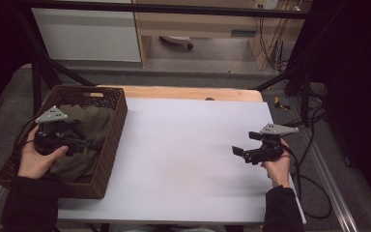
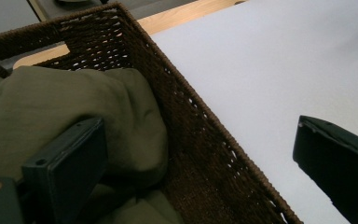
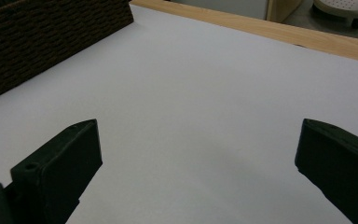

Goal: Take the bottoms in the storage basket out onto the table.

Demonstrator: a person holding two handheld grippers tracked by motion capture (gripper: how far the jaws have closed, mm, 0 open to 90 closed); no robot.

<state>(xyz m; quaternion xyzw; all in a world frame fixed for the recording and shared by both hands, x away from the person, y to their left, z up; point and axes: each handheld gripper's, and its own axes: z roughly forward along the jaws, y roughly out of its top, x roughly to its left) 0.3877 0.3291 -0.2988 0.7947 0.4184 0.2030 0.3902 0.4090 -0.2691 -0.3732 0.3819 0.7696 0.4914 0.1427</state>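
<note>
A brown woven basket (image 1: 107,145) sits at the left end of the table (image 1: 183,159), and everything else is easiest placed against it; inside it lies a crumpled olive-green cloth (image 1: 84,135), heaped against the wall that faces the open white tabletop and filling most of the basket's floor; the left gripper (image 1: 79,145) hangs over the basket, held from the near side by the person's left hand (image 1: 37,159), its grey three-cornered plate uppermost; in the left gripper view its jaws stand wide apart, straddling the basket's wall, one jaw inside and low over the cloth (image 2: 74,107), perhaps brushing a fold though I cannot tell for sure, the other jaw outside above the bare white surface; nothing is clamped between them; the basket (image 2: 191,126) runs diagonally between the two jaws there; the right gripper (image 1: 237,151) is well away from the basket, out over the far side of the white tabletop, held in the right hand (image 1: 278,166) and pointing back toward the basket; its jaws are spread wide as well, with plain white table between them; in the right gripper view the basket (image 3: 42,42) shows at the upper left corner, well apart from the jaws.
</note>
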